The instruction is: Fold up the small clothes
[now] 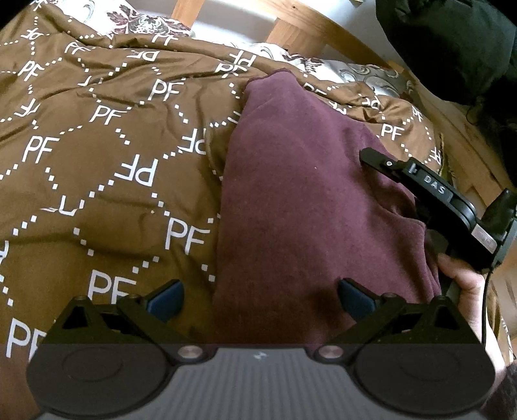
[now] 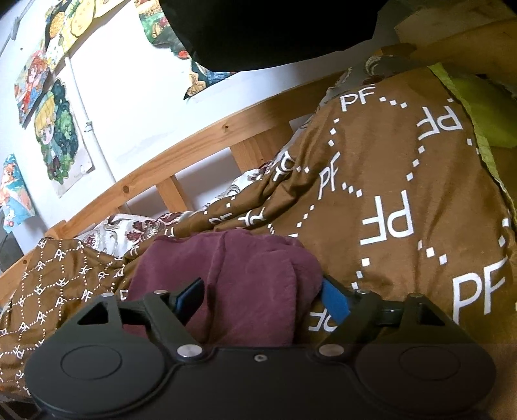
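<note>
Brown bedding fills both of my views: a quilt point(image 1: 106, 181) printed with white "PF" letters and dotted diamonds, spread over a wooden bed frame point(image 1: 290, 30) that stands against a white wall.

Through my left wrist camera, the quilt takes up everything from nine o'clock to the centre. A floral pillow point(image 1: 145, 21) peeks out at twelve o'clock. My left gripper point(image 1: 260, 299) sits at six o'clock with its blue pads wide apart and nothing pressed between them; the left pad is over the quilt, the right pad over the garment. That garment, a maroon fleece piece point(image 1: 307, 194), lies on the quilt from the centre toward one o'clock and down to six o'clock, with soft folds along its right edge. At three to four o'clock I see my right gripper point(image 1: 420, 184), black, lying against the garment's right side, and a hand point(image 1: 465, 290) wrapped around its handle. A dark bundle point(image 1: 452, 48) fills the two o'clock corner.

Through my right wrist camera, cartoon posters point(image 2: 55, 135) hang on the wall at nine to eleven o'clock. The bed rail runs diagonally across the middle. At six o'clock my right gripper's point(image 2: 263, 302) blue pads stand well apart with a bunched fold of the maroon garment point(image 2: 232, 278) between them; I cannot tell whether the pads press on it. At three o'clock the quilt rises in a mound, and a lime green cloth point(image 2: 484, 113) shows at two o'clock.
</note>
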Available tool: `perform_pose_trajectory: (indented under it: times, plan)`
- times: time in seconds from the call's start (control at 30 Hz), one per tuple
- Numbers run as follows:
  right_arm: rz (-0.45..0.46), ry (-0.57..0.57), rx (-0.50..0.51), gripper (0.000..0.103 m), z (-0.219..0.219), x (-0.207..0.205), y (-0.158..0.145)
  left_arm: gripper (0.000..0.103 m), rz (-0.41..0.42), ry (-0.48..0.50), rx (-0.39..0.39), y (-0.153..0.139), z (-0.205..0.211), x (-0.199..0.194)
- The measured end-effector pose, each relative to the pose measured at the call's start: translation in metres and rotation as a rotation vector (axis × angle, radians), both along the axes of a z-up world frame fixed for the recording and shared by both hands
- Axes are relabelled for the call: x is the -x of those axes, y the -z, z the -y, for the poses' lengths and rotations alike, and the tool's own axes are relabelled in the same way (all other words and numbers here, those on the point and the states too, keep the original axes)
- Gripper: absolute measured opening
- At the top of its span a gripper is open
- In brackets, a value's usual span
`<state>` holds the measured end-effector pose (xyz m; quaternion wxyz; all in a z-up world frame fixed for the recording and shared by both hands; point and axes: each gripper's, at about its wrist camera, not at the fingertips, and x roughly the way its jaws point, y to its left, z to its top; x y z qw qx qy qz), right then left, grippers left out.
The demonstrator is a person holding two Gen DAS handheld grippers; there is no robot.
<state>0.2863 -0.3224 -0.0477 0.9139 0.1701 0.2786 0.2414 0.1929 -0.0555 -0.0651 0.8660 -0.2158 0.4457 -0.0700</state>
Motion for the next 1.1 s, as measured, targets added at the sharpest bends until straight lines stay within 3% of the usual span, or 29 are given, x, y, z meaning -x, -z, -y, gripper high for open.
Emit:
perform_pose_trajectory:
  times: [0.03,0.1,0.2,0.27,0.33,0.43,0.5,0.63,0.8,1.0,1.1]
  plan:
    - [-0.009,0.009,-0.008,0.066,0.001,0.0,0.0,0.102,0.0,0.005,0.002,0.0,0.0,0.0]
    - [-0.04,0.025,-0.037,0.044,0.006,-0.002,0.001,0.098,0.006,0.027,-0.002,-0.001,0.0,0.001]
    - [-0.057,0.022,-0.078,0.03,0.008,-0.001,0.001,0.079,0.025,0.08,0.019,-0.005,0.002,0.002]
    - [-0.046,0.027,-0.073,0.027,0.003,0.004,-0.004,0.071,0.026,0.087,0.023,-0.007,0.0,0.004]
    - [-0.012,0.019,-0.058,0.025,-0.004,0.013,-0.013,0.053,0.042,0.086,0.032,-0.006,-0.003,0.01]
    - [0.045,0.003,-0.03,0.023,-0.018,0.027,-0.035,0.043,0.067,0.083,0.072,-0.007,-0.014,0.018]
    - [0.079,-0.01,-0.02,0.023,-0.029,0.034,-0.049,0.04,0.09,0.075,0.078,-0.012,-0.022,0.024]
    - [0.139,-0.053,-0.004,0.022,-0.059,0.041,-0.079,0.04,0.19,0.031,0.012,-0.03,-0.043,0.037]
    - [0.199,-0.117,-0.002,0.022,-0.111,0.025,-0.106,0.04,0.248,-0.08,-0.019,-0.046,-0.091,0.035]
    - [0.174,-0.207,0.028,0.022,-0.187,-0.018,-0.1,0.04,0.235,-0.219,-0.103,-0.043,-0.146,0.027]
    - [0.15,-0.237,0.067,0.021,-0.217,-0.034,-0.086,0.04,0.192,-0.246,-0.07,-0.032,-0.161,0.022]
